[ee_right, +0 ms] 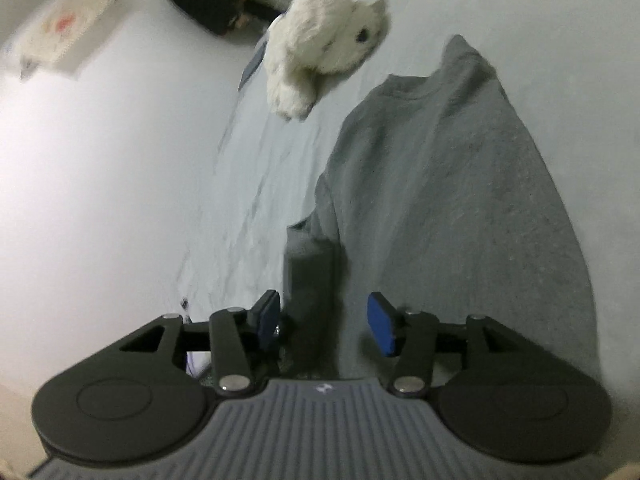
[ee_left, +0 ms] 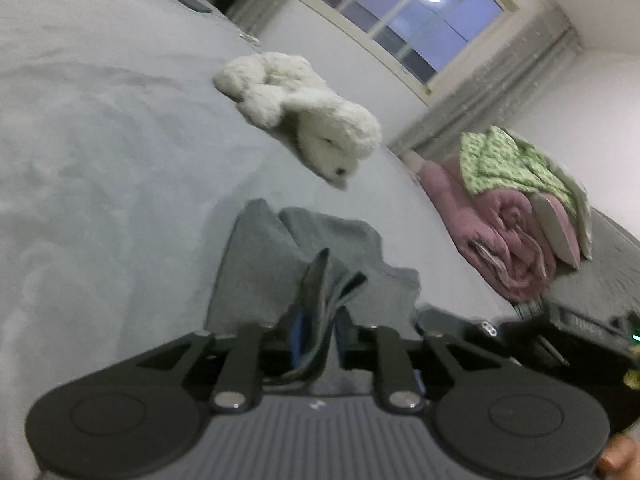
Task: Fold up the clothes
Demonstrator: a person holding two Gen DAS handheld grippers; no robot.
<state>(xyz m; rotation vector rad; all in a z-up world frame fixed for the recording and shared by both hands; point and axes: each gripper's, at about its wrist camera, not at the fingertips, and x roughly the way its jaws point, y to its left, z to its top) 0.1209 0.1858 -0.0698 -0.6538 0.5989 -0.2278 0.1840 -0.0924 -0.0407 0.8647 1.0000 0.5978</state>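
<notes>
A grey sweatshirt lies on the pale bed sheet. In the left wrist view a bunched fold of it stands up between the blue pads of my left gripper; the jaws stand slightly apart and the cloth sits loosely in the gap. In the right wrist view the sweatshirt spreads flat ahead, neckline at the far end. My right gripper is open over its near edge. A dark folded sleeve part rises between its pads, close to the left pad and clear of the other one.
A white plush toy lies on the bed beyond the sweatshirt. Rolled pink bedding topped by a green patterned cloth sits at the right. Behind them is a window. Dark clutter lies off the bed's right edge.
</notes>
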